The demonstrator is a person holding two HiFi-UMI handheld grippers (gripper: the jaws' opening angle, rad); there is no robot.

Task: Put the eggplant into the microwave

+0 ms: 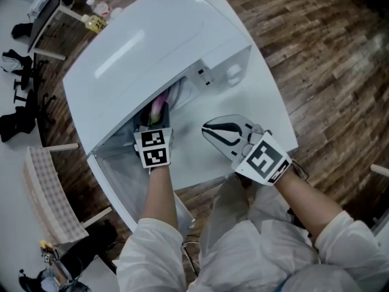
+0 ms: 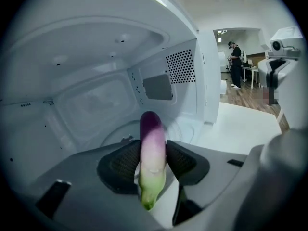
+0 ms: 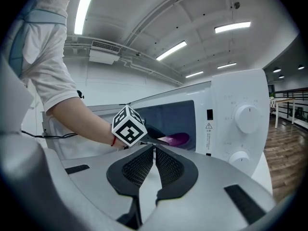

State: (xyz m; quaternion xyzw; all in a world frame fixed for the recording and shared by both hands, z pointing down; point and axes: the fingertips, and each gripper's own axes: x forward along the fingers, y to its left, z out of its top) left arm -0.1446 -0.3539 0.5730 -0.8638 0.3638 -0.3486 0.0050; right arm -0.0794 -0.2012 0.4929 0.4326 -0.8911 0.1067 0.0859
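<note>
I am judging the eggplant [image 2: 153,143] to be light and fairly firm, with a smooth, glossy skin that is likely to slip, and its round, tapering body is likely to swivel under a pinch at one spot. The thicker pale middle is looking like the best place to take it, rather than the narrow green stem end or the rounded purple tip. That is about where my left tongs [image 1: 155,115] are clamping it now. The two ribbed pads are pressing on either side of its lower middle, set partway closed to the width of the body. The green end is hanging towards me and the purple end is pointing into the cavity. I am holding it inside the mouth of the microwave [image 1: 152,35], past the open door [image 1: 118,175]. It is hanging in my grip and, as far as I can tell, not resting on anything inside. My right tongs [image 3: 154,153] are waiting in front of the microwave over the bench [image 1: 273,114], with their pads brought together and gripping nothing.
</note>
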